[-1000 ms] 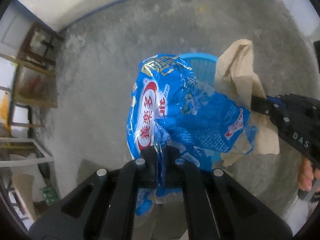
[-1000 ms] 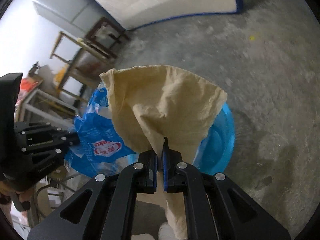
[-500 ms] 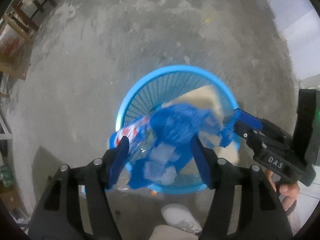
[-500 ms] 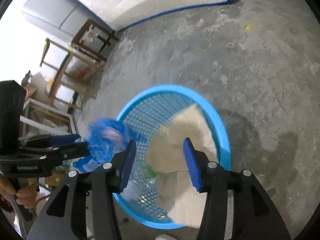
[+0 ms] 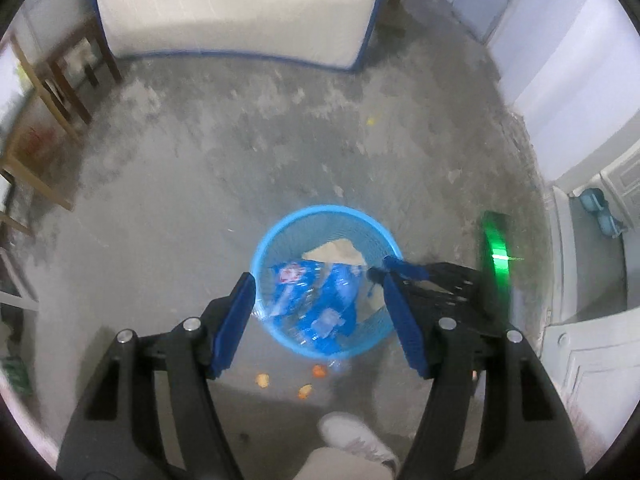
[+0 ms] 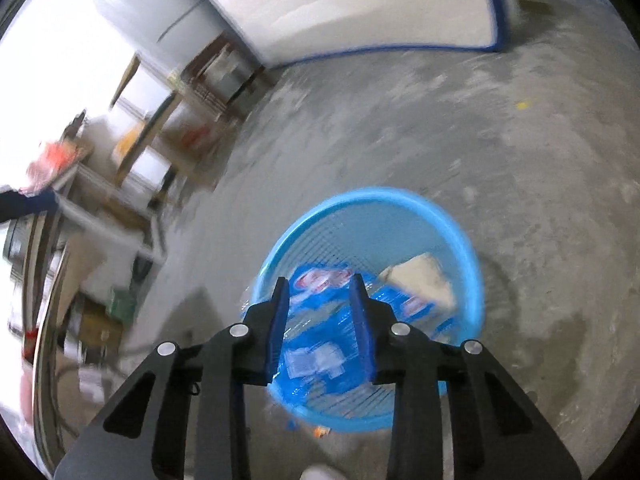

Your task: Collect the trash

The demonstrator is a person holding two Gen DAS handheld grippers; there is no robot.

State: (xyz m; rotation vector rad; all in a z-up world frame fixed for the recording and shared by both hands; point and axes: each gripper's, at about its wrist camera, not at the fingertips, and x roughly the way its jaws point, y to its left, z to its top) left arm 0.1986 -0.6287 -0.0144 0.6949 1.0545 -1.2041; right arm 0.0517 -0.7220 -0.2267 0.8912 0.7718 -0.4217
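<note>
Fingers of left gripper [image 5: 320, 322] spread wide, nothing btwn; right gripper [image 6: 320, 330] fingers just been closing, still apart, empty. Below: blue wrapper [image 5: 316, 300] & tan cloth [image 5: 340, 250] inside blue basket [image 5: 320, 212] on concrete floor [image 5: 200, 200].

The round blue plastic mesh basket [image 5: 280, 236] below the jaws looks smooth and slightly shiny. Inside it, the crinkled blue plastic wrappers [image 5: 316, 292] are glossy, and the tan crumpled paper [image 5: 336, 250] is matt. The grey concrete floor [image 5: 200, 184] around it is rough and patchy.
</note>
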